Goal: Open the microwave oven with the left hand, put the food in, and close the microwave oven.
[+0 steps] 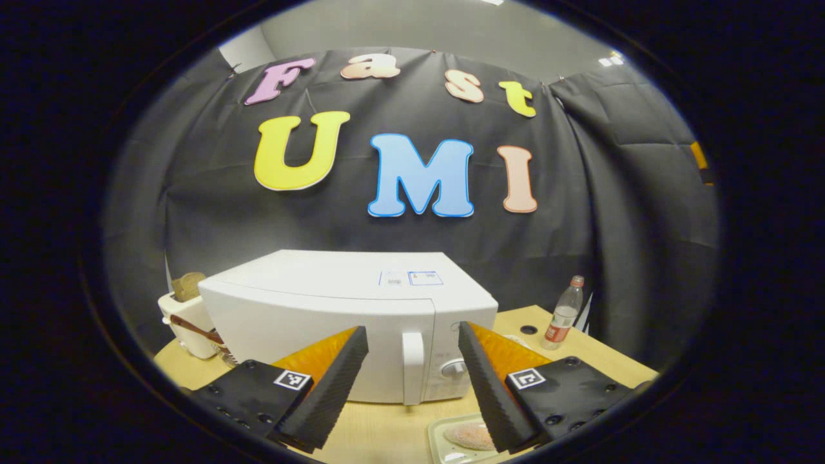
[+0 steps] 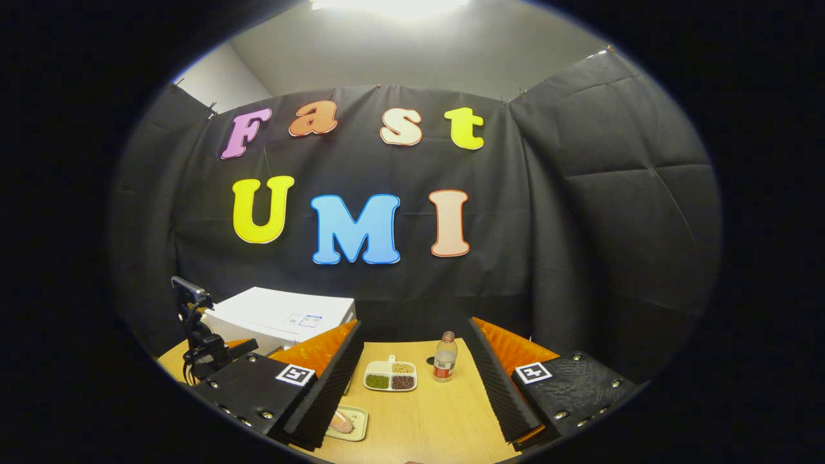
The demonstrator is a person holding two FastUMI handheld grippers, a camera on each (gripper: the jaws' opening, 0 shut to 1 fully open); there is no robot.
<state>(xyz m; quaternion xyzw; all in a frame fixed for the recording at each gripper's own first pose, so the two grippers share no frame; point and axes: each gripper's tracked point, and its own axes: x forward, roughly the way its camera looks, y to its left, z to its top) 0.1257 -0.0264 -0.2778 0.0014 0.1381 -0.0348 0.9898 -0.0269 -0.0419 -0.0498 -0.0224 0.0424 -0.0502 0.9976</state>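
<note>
A white microwave oven (image 1: 335, 309) stands on the wooden table (image 1: 387, 432) with its door shut and a vertical handle (image 1: 412, 367) at the door's right edge. My left gripper (image 1: 412, 380) is open in front of that handle, with nothing between its fingers. A pale tray with pinkish food (image 1: 467, 437) lies on the table just before the oven, by the right finger. In the right gripper view, the microwave (image 2: 277, 319) is at the left, the food tray (image 2: 345, 423) sits by the left finger, and my right gripper (image 2: 416, 386) hangs open above the table.
A plastic bottle with a red label (image 1: 562, 314) stands right of the oven. A white holder with brown items (image 1: 187, 316) sits to the oven's left. A divided dish of grains (image 2: 390, 376) and the bottle (image 2: 444, 357) stand mid-table. The other gripper's camera mount (image 2: 203, 335) shows at the left.
</note>
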